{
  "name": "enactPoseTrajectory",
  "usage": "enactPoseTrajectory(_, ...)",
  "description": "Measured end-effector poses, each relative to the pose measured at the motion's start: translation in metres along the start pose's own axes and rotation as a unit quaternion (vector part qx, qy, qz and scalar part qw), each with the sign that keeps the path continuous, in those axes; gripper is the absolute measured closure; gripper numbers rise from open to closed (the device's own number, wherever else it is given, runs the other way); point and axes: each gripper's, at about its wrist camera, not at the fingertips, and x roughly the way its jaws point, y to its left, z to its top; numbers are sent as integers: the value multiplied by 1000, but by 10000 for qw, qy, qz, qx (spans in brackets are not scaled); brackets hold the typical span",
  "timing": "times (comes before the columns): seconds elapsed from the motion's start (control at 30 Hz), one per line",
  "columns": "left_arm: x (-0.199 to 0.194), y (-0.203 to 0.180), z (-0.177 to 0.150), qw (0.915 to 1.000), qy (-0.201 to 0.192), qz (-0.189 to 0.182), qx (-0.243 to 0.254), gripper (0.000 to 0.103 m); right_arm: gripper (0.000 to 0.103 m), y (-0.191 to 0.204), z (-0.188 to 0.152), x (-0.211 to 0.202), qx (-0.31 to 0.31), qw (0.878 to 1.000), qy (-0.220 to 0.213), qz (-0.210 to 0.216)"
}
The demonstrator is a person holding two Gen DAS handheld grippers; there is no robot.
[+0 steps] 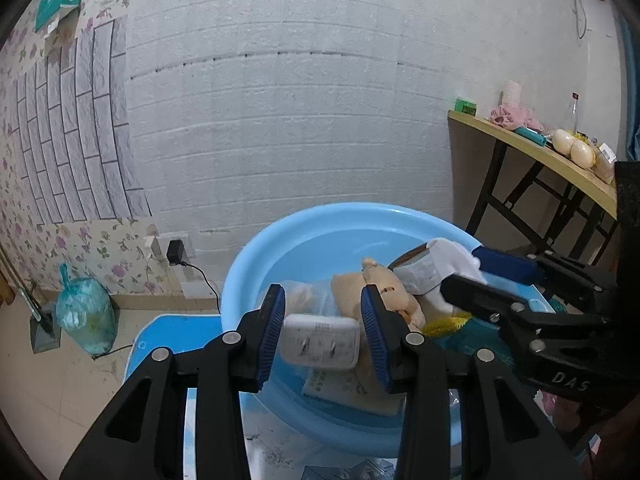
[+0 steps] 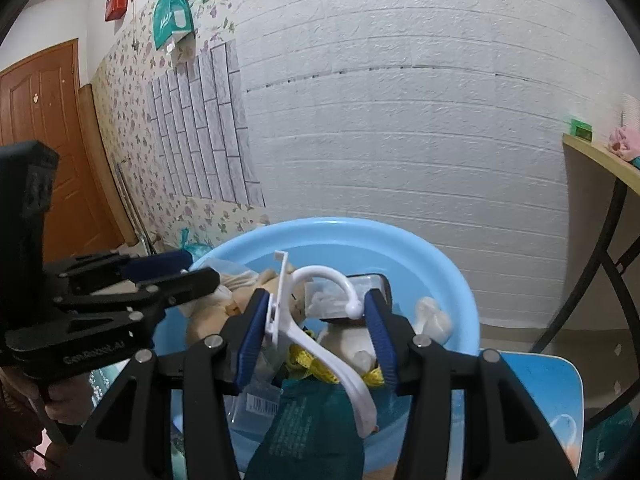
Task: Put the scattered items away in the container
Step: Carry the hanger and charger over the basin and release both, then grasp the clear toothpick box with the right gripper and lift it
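Observation:
A light blue plastic basin (image 1: 256, 256) (image 2: 448, 272) stands on a blue tabletop and holds a tan plush toy (image 1: 384, 284), packets and a yellow mesh. My left gripper (image 1: 323, 332) is over the basin's near side, shut on a white plug adapter (image 1: 320, 340) with its prongs facing the camera. My right gripper (image 2: 316, 336) is over the basin too, its pads touching a white plastic hanger (image 2: 316, 332) that spans the gap, hook against the right pad. The right gripper also shows in the left wrist view (image 1: 472, 276), above the plush toy.
A blue table (image 2: 552, 380) carries the basin. A wooden side table (image 1: 532, 148) with clutter stands at the right. A tied blue rubbish bag (image 1: 86, 316) and a dustpan sit on the floor at the left. A black charger (image 1: 175, 252) hangs in a wall socket.

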Motion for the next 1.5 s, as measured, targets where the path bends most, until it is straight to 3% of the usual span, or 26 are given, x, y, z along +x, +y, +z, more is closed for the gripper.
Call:
enactPoseTrajectory(0.1, -7, 1, 0, 9999, -100, 17, -15, 55, 54, 3, 0, 2, 21, 9999, 86, 69)
enactPoseTrajectory(0.23, -14, 1, -3, 9999, -101, 39, -27, 55, 47, 5, -1, -5, 20, 10000, 14, 86)
enactPoseTrajectory(0.5, -29, 1, -20, 10000, 4, 21, -72, 37, 45, -6, -16, -36, 173, 9996, 0, -230)
enactPoseTrajectory(0.6, -34, -2, -29, 10000, 49, -4, 9, 33, 30, -15, -29, -50, 331, 9987, 25, -394)
enactPoseTrajectory(0.67, -38, -4, -35, 10000, 80, 3, 45, 29, 13, -20, -36, -54, 440, 9978, 177, -464)
enactPoseTrajectory(0.87, -48, -5, -54, 9999, 158, 3, -7, 19, 0, -19, -65, -57, 500, 9959, 545, -518)
enactPoseTrajectory(1.27, -46, -9, -90, 9980, 601, -187, -88, 18, 0, -8, -99, -26, 381, 9889, 1282, -645)
enactPoseTrajectory(1.5, -38, -21, -95, 9957, 660, -643, -50, 18, 1, -14, -104, -11, 481, 9843, 1546, -704)
